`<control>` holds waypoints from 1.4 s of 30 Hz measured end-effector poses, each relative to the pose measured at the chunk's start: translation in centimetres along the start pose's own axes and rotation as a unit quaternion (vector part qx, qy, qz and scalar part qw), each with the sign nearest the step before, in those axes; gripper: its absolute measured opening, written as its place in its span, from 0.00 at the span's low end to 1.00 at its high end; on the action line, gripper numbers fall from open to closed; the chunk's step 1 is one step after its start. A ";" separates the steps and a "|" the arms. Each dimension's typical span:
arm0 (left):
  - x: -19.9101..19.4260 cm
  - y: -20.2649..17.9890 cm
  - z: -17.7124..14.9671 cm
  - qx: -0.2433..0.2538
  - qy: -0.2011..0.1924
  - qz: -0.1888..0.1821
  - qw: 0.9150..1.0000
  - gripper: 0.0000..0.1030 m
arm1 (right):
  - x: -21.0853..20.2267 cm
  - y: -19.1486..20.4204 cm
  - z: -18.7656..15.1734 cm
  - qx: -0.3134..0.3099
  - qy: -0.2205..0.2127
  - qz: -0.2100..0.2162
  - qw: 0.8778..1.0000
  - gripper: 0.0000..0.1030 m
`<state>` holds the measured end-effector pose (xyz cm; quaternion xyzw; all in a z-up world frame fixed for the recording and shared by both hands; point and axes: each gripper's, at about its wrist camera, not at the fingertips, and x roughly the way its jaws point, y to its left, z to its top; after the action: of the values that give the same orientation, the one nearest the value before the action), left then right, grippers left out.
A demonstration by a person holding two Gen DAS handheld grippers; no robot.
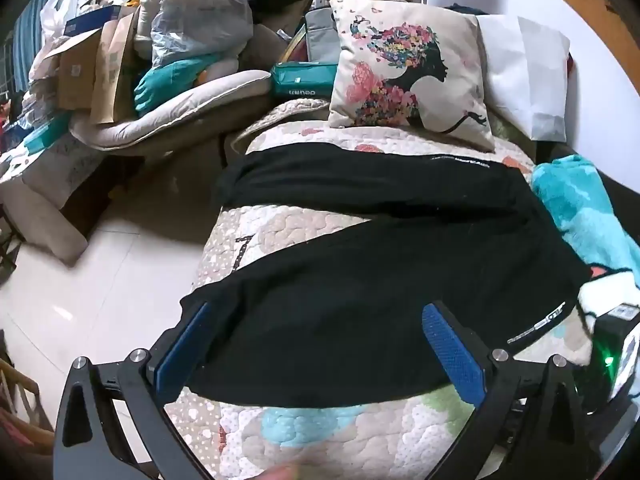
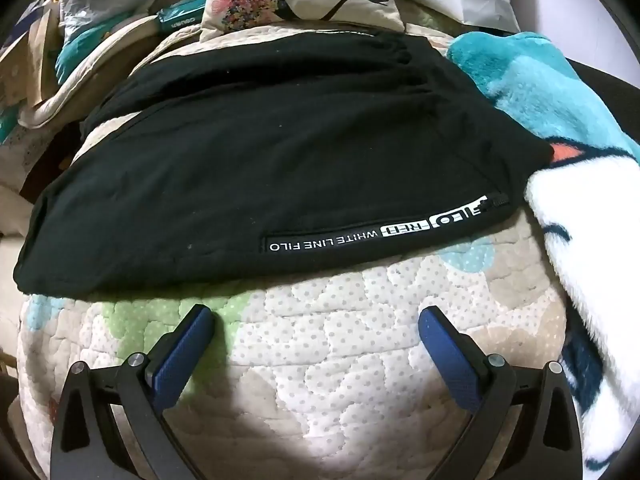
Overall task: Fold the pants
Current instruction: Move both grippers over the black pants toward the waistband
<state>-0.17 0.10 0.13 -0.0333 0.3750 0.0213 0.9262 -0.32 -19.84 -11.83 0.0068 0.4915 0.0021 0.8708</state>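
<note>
Black pants (image 1: 380, 264) lie spread on a quilted bed cover (image 1: 320, 432), legs running toward the left edge and the waist at the right. My left gripper (image 1: 318, 316) hovers open over the nearer leg, its blue pads wide apart with nothing pinched. In the right wrist view the same pants (image 2: 260, 152) show a white-lettered zip pocket (image 2: 380, 232). My right gripper (image 2: 316, 320) stands open above the bare quilt (image 2: 320, 360), just short of the pants' near hem. The other gripper's body shows at the left wrist view's right edge.
A floral cushion (image 1: 412, 76) and a white pillow (image 1: 524, 72) lie at the bed's head. A teal and white plush blanket (image 2: 560, 140) borders the pants on the right. Left of the bed are white floor tiles (image 1: 80, 288) and a cluttered sofa (image 1: 140, 92).
</note>
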 end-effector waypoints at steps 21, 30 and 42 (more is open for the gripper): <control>2.8 0.7 -1.3 -0.014 0.063 0.004 0.998 1.00 | -6.9 -0.8 0.5 -0.032 -0.121 -0.046 0.991 1.00; 4.1 0.2 -2.0 -0.011 0.082 0.007 0.997 1.00 | -6.4 -0.2 0.4 -0.030 -0.111 -0.048 0.992 1.00; 7.9 -0.8 -4.6 0.000 0.152 0.012 0.988 1.00 | -5.5 -0.8 0.8 -0.011 -0.082 -0.041 0.996 1.00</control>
<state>2.43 -0.92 -8.62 -0.0319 0.5114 0.0276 0.8583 -2.52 -20.70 -6.74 -0.0225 0.4183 -0.0286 0.9076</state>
